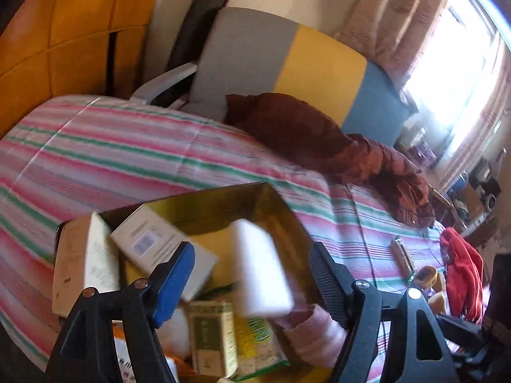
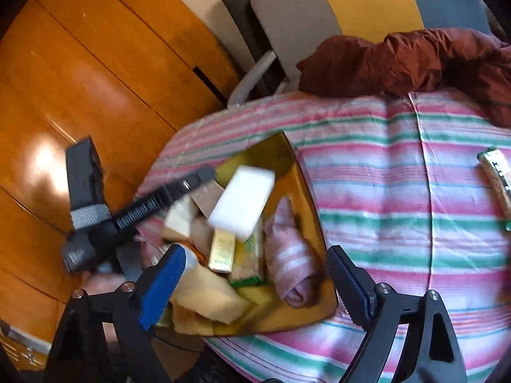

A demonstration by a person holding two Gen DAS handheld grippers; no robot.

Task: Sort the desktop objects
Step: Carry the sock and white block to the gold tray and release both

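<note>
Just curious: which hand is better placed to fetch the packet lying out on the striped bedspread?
Probably right: the packet lies on the right gripper's own side, while the left gripper is across the box, farther away.

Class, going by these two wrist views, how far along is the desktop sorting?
Done: the box already holds cartons, a sponge and a rolled striped cloth. In hand: nothing; the white block sits over the pile, both the left gripper and right gripper open. Left: the small packet on the striped cover.
</note>
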